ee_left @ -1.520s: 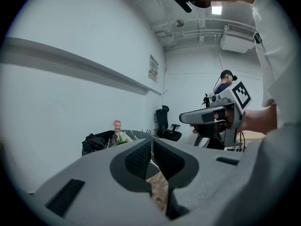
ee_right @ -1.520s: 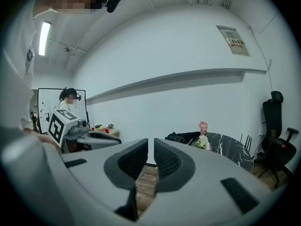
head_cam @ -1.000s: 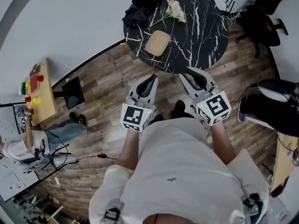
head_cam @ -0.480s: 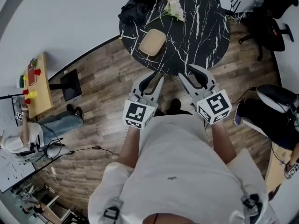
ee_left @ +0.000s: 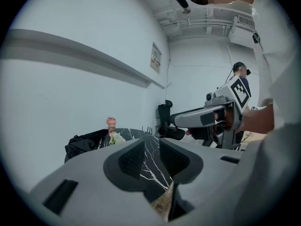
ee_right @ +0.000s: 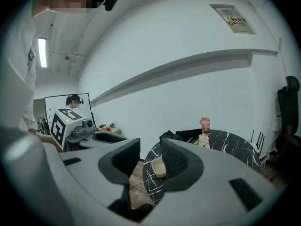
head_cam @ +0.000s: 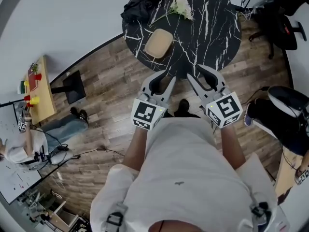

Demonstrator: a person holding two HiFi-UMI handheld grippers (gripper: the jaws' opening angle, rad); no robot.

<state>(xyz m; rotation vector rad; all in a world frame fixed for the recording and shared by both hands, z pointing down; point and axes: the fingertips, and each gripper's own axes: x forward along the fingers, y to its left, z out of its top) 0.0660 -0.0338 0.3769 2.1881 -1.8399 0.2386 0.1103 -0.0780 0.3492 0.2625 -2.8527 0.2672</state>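
Observation:
Both grippers are held out side by side over the near edge of a round black marble table [head_cam: 207, 37]. My left gripper [head_cam: 160, 82] is open and holds nothing; its jaws frame the marble top [ee_left: 151, 160]. The right gripper [head_cam: 207, 78] is open too and holds nothing. A tan tray [head_cam: 159, 43] lies on the table just beyond the left gripper, and shows between the right jaws as well, tan tray [ee_right: 160, 168]. Farther back lie white flowers [head_cam: 182, 5], a black bag [head_cam: 137, 8] and a pink cup [ee_right: 204, 125].
An office chair [head_cam: 285, 23] stands right of the table. A small wooden table [head_cam: 36, 88] with red and yellow items is far left, with a black panel [head_cam: 74, 87] on the wood floor. Another person [head_cam: 19, 149] sits at lower left; legs [head_cam: 285, 115] show at right.
Both grippers' jaws have gone from nearly shut to open. The person has stepped closer to the round table, and both grippers now reach its near edge.

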